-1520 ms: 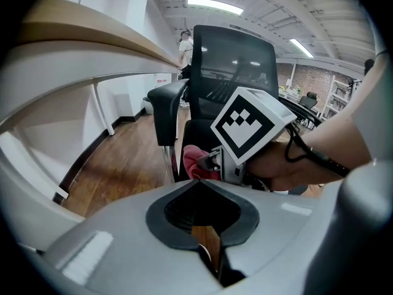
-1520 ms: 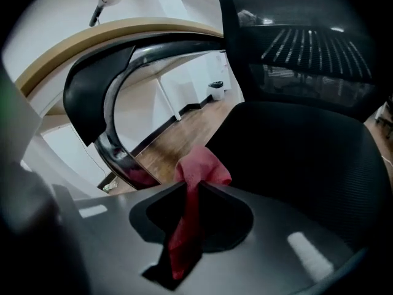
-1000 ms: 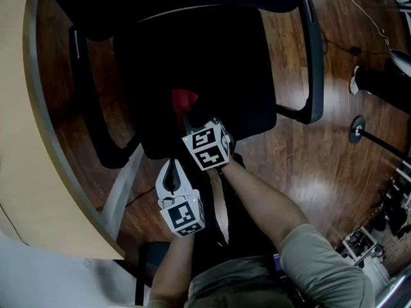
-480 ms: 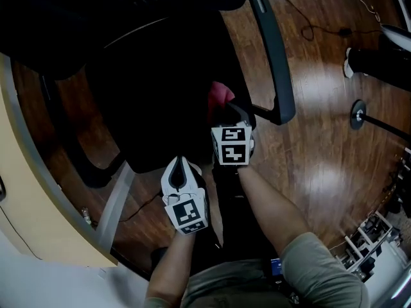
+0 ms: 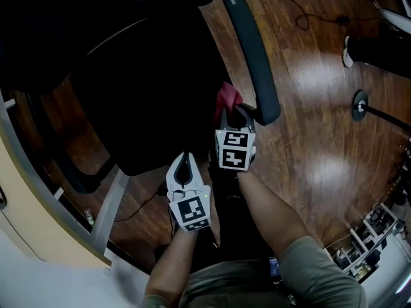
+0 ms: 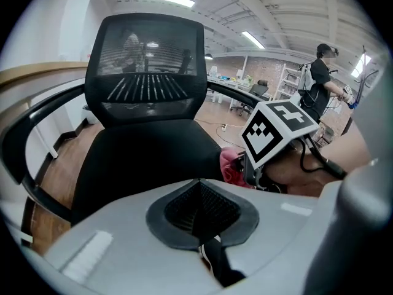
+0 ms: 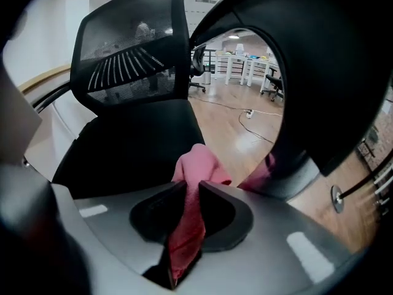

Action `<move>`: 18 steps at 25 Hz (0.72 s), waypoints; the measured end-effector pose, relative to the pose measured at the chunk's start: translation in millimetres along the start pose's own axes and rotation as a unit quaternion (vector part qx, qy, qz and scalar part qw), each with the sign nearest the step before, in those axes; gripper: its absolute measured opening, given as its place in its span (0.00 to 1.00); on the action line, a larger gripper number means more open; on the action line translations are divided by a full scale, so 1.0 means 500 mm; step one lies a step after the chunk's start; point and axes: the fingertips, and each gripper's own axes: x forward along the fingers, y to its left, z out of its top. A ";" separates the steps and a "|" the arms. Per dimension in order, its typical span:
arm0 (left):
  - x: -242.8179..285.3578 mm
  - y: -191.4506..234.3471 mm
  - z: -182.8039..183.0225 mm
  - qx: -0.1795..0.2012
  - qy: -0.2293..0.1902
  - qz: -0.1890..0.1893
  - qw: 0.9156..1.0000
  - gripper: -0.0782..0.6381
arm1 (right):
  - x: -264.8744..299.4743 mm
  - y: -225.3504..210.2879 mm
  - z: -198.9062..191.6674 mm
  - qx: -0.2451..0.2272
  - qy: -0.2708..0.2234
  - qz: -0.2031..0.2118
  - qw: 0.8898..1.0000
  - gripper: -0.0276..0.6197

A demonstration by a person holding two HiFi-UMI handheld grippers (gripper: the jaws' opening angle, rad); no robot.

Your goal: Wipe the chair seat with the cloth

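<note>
The wooden floor (image 5: 321, 140) fills the right half of the head view. The black chair takes up the upper left, with its seat (image 5: 148, 95) a broad dark patch and one armrest (image 5: 253, 56) running from the top centre down to the middle of the frame. In both gripper views the mesh backrest (image 6: 147, 66) stands upright behind the seat, in the upper left. A curved light-wood desk (image 5: 19, 197) edges the lower left of the head view.

Your two bare forearms come up from the bottom centre. Your right gripper (image 5: 234, 115) is at the middle of the head view, just below the lower end of the armrest. In its own view the jaws (image 7: 190, 195) are clamped on the cloth and have just been closing a little tighter on it. Your left gripper (image 5: 185, 159) is lower and to the left, by the near edge of the seat and apart from the cloth. In its own view its jaws (image 6: 199, 192) are pressed together with nothing between them.

The pink cloth (image 5: 227, 96) bunches out past the right gripper's tips at the seat's edge, just beside the armrest. In the right gripper view it (image 7: 195, 165) sits at lower centre, with a strip running back between the pads.
</note>
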 end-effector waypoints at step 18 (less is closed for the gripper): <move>-0.135 0.230 -0.093 -0.061 -0.009 0.103 0.993 0.12 | -0.076 0.387 0.056 -0.138 -0.064 0.171 0.974 0.14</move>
